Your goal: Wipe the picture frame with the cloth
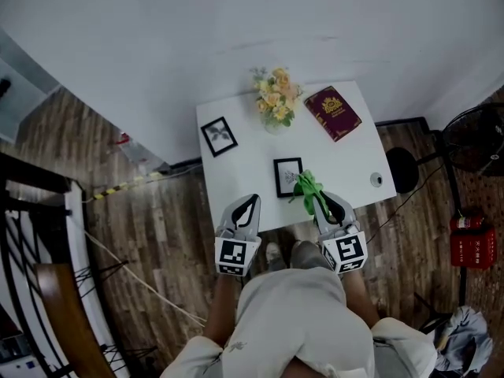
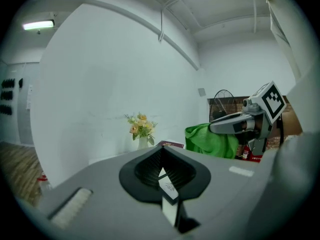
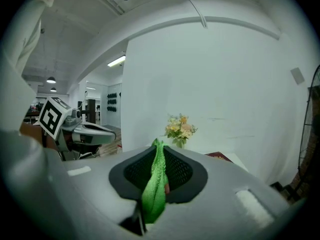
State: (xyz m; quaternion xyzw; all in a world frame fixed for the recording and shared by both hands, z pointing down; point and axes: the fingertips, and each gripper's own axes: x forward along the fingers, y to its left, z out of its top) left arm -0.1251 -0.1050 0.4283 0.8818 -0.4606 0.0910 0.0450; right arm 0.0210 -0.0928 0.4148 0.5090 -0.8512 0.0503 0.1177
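A plain white wall (image 1: 236, 38) fills the far side and meets a dark wood-plank floor (image 1: 157, 242). A small white table (image 1: 244, 191) stands at the foot of the wall. To its right stands a black fan (image 1: 475, 138), with a red box (image 1: 473, 246) nearer on the floor. Black-and-yellow tape (image 1: 118, 186) lies on the floor left of the table. Dark curved railings (image 1: 35, 235) stand at the far left. A strip light (image 2: 39, 25) glows on the white ceiling (image 2: 225, 4).
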